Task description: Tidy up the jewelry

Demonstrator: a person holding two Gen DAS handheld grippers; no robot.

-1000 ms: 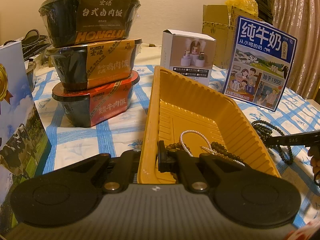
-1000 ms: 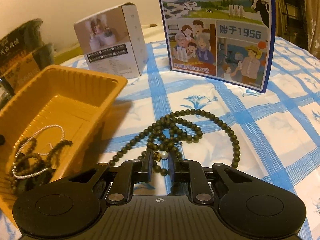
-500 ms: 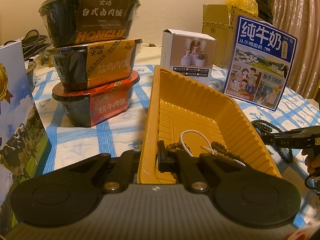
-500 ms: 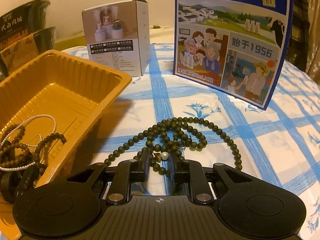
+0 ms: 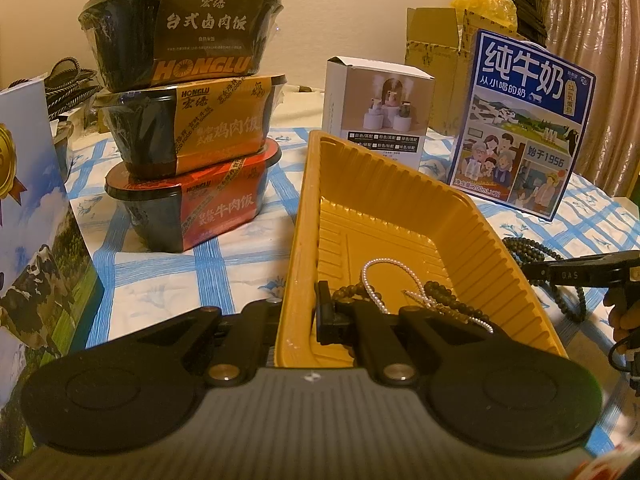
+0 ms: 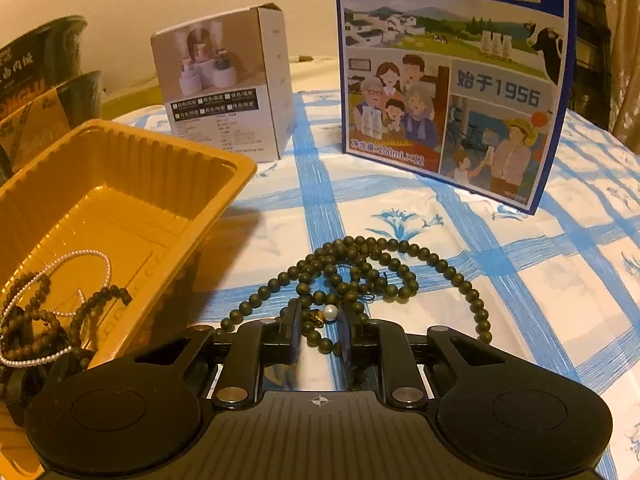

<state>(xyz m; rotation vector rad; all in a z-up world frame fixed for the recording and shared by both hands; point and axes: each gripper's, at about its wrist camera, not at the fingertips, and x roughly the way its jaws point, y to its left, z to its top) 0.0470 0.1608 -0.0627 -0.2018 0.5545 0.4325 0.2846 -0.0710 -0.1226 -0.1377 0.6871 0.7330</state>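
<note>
Between right gripper (image 6: 319,330) pads, partly spread: a few dark beads of bead necklace (image 6: 372,268), rest coiled on tablecloth (image 6: 520,280) beside yellow tray (image 6: 224,160). Left gripper (image 5: 298,312) clamped on tray wall. Risks: thin grip slipping, loops snagging rim.

Dark bead necklace (image 6: 372,264) coiled on cloth beside yellow tray (image 6: 168,184)

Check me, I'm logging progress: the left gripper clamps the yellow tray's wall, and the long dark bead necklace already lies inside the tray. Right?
Not quite. The long dark bead necklace lies on the tablecloth beside the yellow tray, as the right wrist view shows. The left gripper does clamp the tray's wall.
</note>
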